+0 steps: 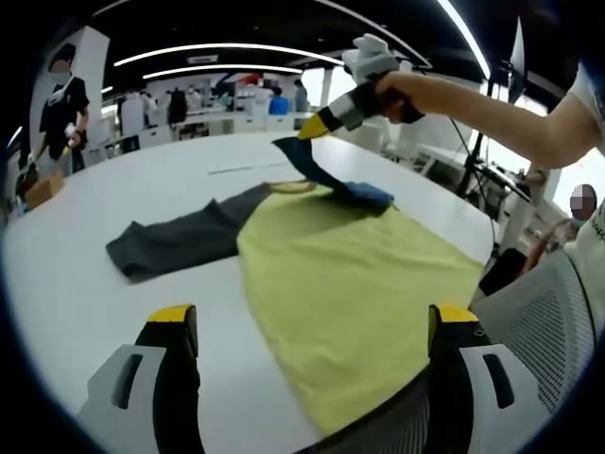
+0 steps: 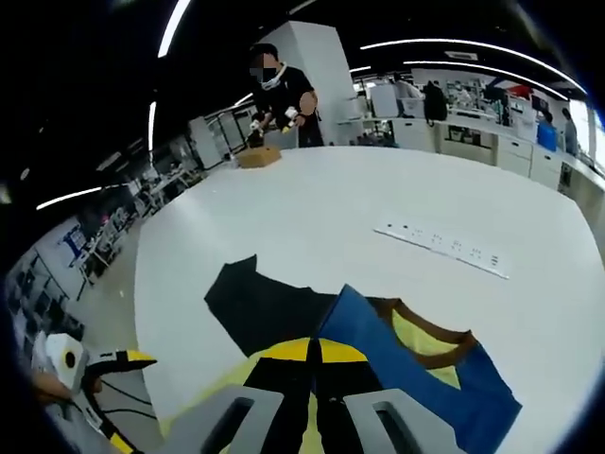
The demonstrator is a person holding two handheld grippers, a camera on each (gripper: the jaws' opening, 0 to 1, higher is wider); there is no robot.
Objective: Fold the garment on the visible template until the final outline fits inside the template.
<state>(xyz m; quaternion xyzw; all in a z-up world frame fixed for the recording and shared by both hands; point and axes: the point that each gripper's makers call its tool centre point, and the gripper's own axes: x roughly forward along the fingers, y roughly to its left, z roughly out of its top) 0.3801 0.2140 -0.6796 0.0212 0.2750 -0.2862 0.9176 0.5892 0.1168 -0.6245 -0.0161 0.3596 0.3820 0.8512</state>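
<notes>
A yellow-green shirt (image 1: 359,284) lies flat on the white table (image 1: 95,293), its dark grey sleeve (image 1: 180,241) spread to the left. My right gripper (image 1: 312,128) is shut on the blue sleeve (image 1: 326,175) and holds its end up above the table. In the right gripper view the shut jaws (image 2: 312,352) pinch that blue sleeve (image 2: 425,378), with the brown collar (image 2: 430,333) and the grey sleeve (image 2: 260,303) just beyond. My left gripper (image 1: 314,317) is open, its jaws wide apart above the shirt's near hem; it also appears at the lower left (image 2: 123,397).
A white strip (image 2: 444,248) lies on the table beyond the shirt. A cardboard box (image 2: 260,156) sits at the far edge, where a person (image 2: 284,95) stands. A grey mesh chair (image 1: 529,322) is close on the right. Desks fill the room behind.
</notes>
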